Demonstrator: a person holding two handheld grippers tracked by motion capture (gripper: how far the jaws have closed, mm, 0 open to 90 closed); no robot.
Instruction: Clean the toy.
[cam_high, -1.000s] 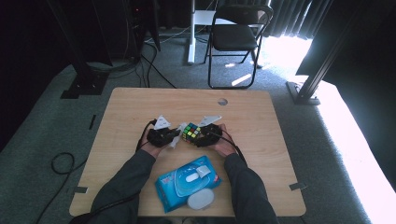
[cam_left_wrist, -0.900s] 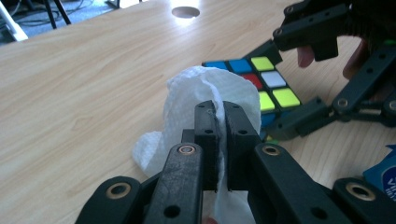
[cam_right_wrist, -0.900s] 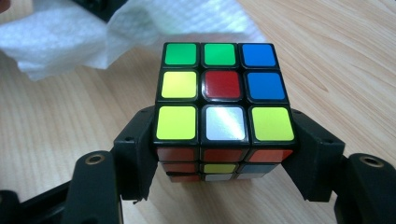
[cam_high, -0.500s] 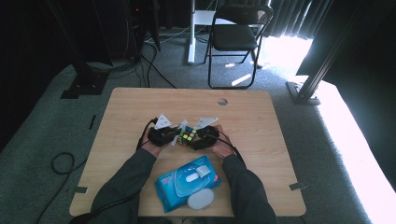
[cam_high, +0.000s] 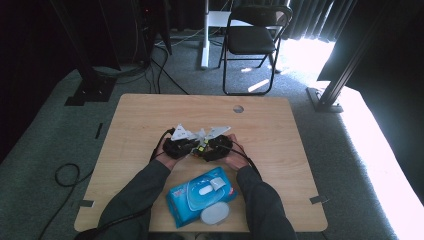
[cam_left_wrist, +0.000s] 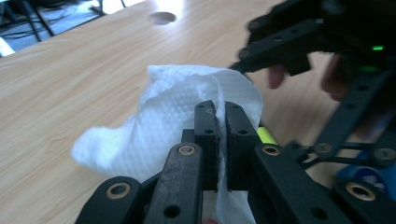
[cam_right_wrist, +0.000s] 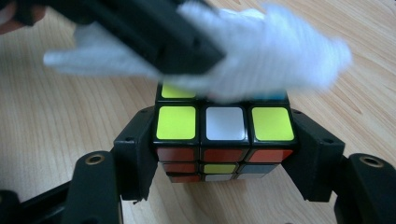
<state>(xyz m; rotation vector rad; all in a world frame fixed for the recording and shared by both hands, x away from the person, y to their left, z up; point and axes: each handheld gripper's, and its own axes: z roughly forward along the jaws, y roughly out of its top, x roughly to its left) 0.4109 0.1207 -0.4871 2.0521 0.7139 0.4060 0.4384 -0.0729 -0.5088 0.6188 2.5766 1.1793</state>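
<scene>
Your right tool (cam_right_wrist: 224, 154) clamps Rubik's cube (cam_right_wrist: 224, 140) by side faces at desk (cam_high: 150, 120) centre: rigid, slick plastic, keep square. Left tool (cam_left_wrist: 217, 121) pinches wet wipe (cam_left_wrist: 154, 121): soft, limp, tears easily.

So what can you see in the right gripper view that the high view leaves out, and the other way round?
The right gripper view gives the puzzle cube close up: yellow, white and yellow stickers along its near top row, orange below, with the right gripper clamping its two sides. The high view gives the surroundings: the blue wipes pack near the table edge, a white lid and a folding chair beyond. Both show the white wipe that the left gripper brings to the cube's top.
</scene>
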